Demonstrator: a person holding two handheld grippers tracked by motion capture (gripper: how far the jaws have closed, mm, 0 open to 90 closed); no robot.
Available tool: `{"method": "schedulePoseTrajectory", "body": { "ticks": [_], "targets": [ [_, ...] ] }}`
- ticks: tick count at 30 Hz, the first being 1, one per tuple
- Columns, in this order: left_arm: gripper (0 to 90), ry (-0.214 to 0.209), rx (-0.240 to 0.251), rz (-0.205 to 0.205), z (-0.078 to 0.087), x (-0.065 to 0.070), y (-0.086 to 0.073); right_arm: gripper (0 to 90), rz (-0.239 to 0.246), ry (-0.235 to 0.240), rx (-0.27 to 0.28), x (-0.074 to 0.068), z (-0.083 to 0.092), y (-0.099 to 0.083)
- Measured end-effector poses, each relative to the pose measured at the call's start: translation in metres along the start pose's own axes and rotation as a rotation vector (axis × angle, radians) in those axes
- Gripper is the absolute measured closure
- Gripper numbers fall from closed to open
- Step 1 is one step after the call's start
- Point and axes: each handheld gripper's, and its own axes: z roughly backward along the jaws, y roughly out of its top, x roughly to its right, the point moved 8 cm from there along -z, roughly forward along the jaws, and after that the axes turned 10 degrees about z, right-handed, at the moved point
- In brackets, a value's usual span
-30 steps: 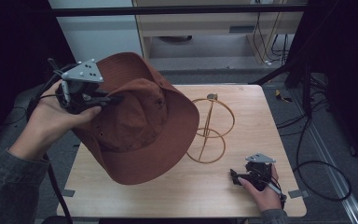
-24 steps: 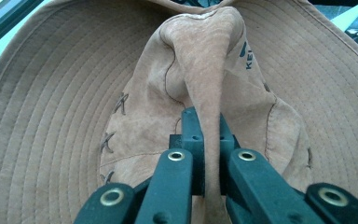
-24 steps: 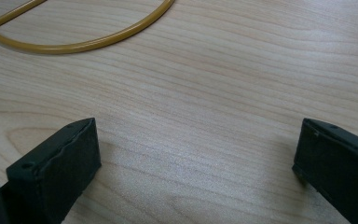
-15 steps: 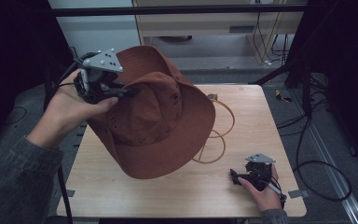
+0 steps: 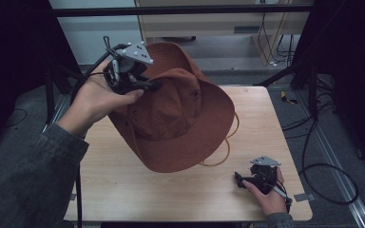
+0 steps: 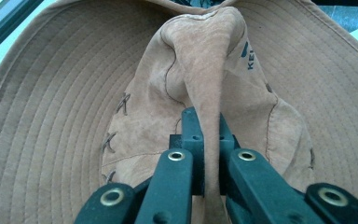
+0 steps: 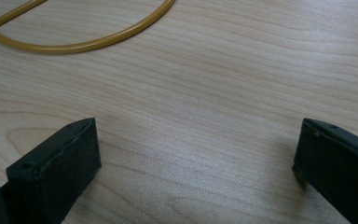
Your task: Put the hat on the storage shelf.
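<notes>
The left gripper [image 5: 145, 85] clamps the hat [image 5: 180, 118] above the table [image 5: 123, 180]; the right gripper [image 5: 241, 180] rests apart, probably touching the table.

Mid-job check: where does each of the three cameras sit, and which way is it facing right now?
High view: above the person's side, looking forward and down on the wooden table; forearms, left gripper and right gripper show.
Left gripper view: on the left gripper, looking along shut jaws pinching the brown hat.
Right gripper view: on the right gripper, low, facing across the tabletop between open jaws.
Shared: high and right gripper views both catch the gold wire stand.
</notes>
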Motion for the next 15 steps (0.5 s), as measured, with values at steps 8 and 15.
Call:
{"method": "schedulePoseTrajectory", "body": {
  "ticks": [8, 15],
  "targets": [
    [88.8, -0.019, 0.013, -0.013, -0.02, 0.013, 0.02, 0.5, 0.0, 0.001, -0.001, 0.0, 0.0, 0.0],
    [88.8, -0.035, 0.004, -0.04, -0.041, 0.025, 0.039, 0.5, 0.0, 0.001, -0.002, 0.0, 0.0, 0.0]
  ]
}}
